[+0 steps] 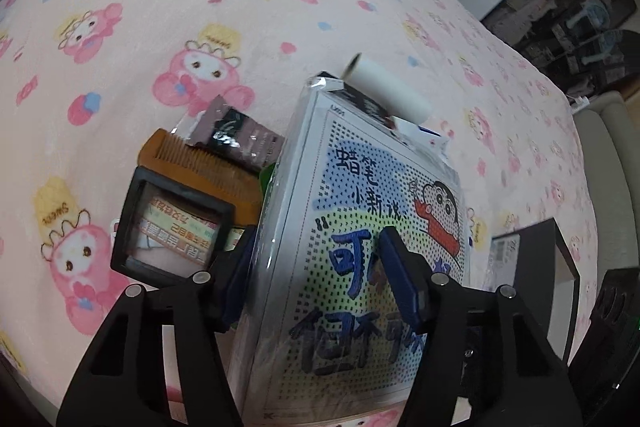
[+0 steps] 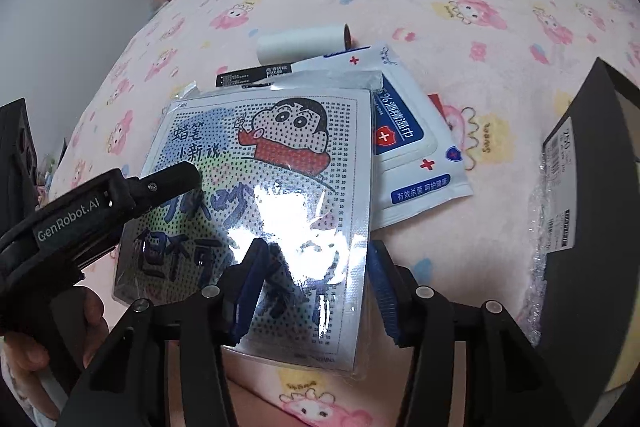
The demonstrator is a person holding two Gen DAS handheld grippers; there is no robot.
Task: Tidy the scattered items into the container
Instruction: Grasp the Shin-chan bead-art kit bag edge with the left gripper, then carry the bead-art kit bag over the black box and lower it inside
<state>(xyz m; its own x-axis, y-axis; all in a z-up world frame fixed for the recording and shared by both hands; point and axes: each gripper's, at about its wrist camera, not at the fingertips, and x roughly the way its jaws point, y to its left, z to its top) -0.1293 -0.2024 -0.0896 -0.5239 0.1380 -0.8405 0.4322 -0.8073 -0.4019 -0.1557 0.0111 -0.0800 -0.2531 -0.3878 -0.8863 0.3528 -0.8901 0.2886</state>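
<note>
A flat cartoon craft kit point(image 1: 360, 227) in clear plastic is tilted up off the pink blanket. My left gripper point(image 1: 316, 267) has one finger on each side of its left part and appears shut on it; the left gripper also shows in the right wrist view point(image 2: 176, 179). My right gripper point(image 2: 316, 287) is open around the kit's point(image 2: 272, 195) near edge. Behind the kit lie a white roll point(image 2: 304, 43), a wet-wipe pack point(image 2: 416, 155) and a black strip point(image 2: 248, 79). A black container point(image 2: 592, 187) stands at the right.
In the left wrist view a wooden comb point(image 1: 200, 167), a brown sachet point(image 1: 236, 139) and a black square magnifier point(image 1: 168, 227) lie left of the kit. The container's corner point(image 1: 532, 247) shows at right. Shelves and furniture stand beyond the bed.
</note>
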